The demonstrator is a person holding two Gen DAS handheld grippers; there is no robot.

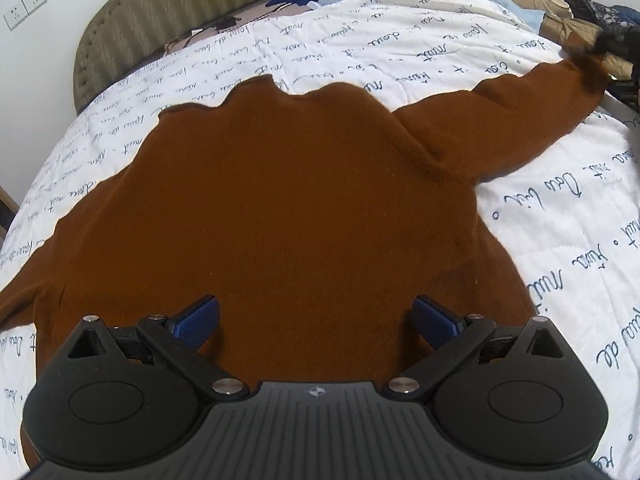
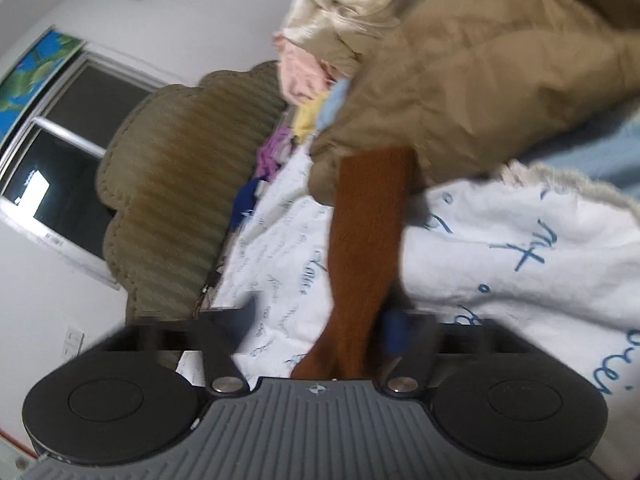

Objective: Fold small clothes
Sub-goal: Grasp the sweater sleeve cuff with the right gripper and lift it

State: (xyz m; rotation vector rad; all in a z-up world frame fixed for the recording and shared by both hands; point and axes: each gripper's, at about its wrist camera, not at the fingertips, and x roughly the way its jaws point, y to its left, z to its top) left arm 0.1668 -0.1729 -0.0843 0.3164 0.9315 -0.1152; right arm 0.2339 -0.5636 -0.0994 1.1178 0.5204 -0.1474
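The left gripper point(image 1: 316, 320) sits wide open over the brown sweater point(image 1: 260, 208); the right gripper point(image 2: 320, 320) is open around its sleeve point(image 2: 368, 232), mid frame

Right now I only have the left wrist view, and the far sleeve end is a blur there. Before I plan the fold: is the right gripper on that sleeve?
Observer: The sleeve runs between the fingers of the right gripper, which stand apart, not clamped.
Operator: Which finger is it nearer?
Observer: It lies beside the blue pad on the picture's right. The other finger is apart from it.
Operator: What's past the sleeve's end?
Observer: A tan jacket is heaped there, and the sleeve's end reaches its edge.
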